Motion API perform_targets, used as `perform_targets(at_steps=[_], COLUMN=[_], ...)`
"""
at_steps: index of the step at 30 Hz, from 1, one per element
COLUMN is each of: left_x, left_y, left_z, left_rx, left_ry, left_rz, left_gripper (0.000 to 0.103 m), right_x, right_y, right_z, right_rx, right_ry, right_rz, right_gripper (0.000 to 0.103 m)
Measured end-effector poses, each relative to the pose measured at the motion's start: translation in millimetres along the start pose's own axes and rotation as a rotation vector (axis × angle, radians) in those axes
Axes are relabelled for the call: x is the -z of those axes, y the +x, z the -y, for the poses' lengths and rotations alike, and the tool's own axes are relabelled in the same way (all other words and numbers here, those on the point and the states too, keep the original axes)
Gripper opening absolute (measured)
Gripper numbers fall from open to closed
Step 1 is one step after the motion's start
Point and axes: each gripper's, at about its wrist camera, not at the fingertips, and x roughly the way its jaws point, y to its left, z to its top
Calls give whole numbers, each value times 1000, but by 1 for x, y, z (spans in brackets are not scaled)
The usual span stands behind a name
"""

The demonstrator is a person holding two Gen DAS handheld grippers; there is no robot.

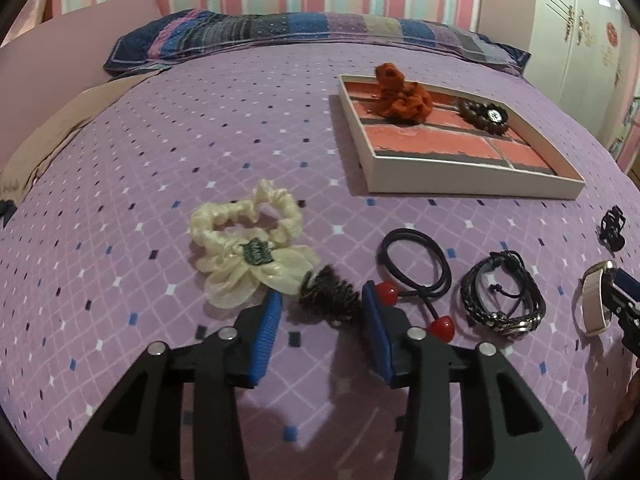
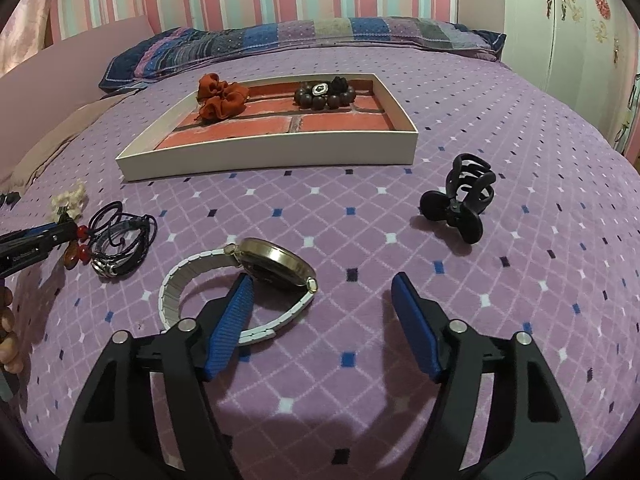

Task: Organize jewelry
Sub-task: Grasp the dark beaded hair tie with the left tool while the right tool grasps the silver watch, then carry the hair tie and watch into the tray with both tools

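A white tray with a brick-pattern floor lies on the purple bed; in it are an orange scrunchie and a brown bead bracelet. My left gripper is open, its fingers on either side of a dark spiral hair tie. Beside it lie a cream scrunchie, a black elastic with red beads and a black braided bracelet. My right gripper is open and empty, its left finger over a white-band watch. A black claw clip lies ahead to the right.
A patchwork pillow lies at the head of the bed by the striped wall. A white wardrobe stands at the right. A beige cloth lies at the bed's left edge. The tray also shows in the right wrist view.
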Motion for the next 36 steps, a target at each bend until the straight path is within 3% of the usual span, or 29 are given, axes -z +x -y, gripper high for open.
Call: perform_targets(at_steps=[7, 9, 17, 21, 26, 31, 36], left_x=[-5, -6, -3, -1, 0, -1, -3], left_y=[11, 11, 9, 6, -1, -13, -23], left_z=[0, 0, -2, -1, -1, -6, -9], left_rx=[9, 11, 26, 27, 21, 30, 39], left_ry=[8, 9, -17, -17, -15, -31, -45], left_rz=[-8, -8, -3, 0, 14, 39, 64], left_gripper=[41, 35, 30, 29, 27, 27, 26], right_x=[0, 1, 2, 2, 0, -1, 0], right_y=[1, 1, 1, 1, -3, -8, -12], right_z=[-1, -2, -8, -9, -8, -11, -10], right_rx=[-30, -35, -82, -80, -88, -95, -95], right_ry=[4, 1, 5, 14, 11, -5, -6], right_rz=[-8, -10, -18, -15, -2, 5, 13], right_gripper=[61, 58, 34, 32, 16, 10, 10])
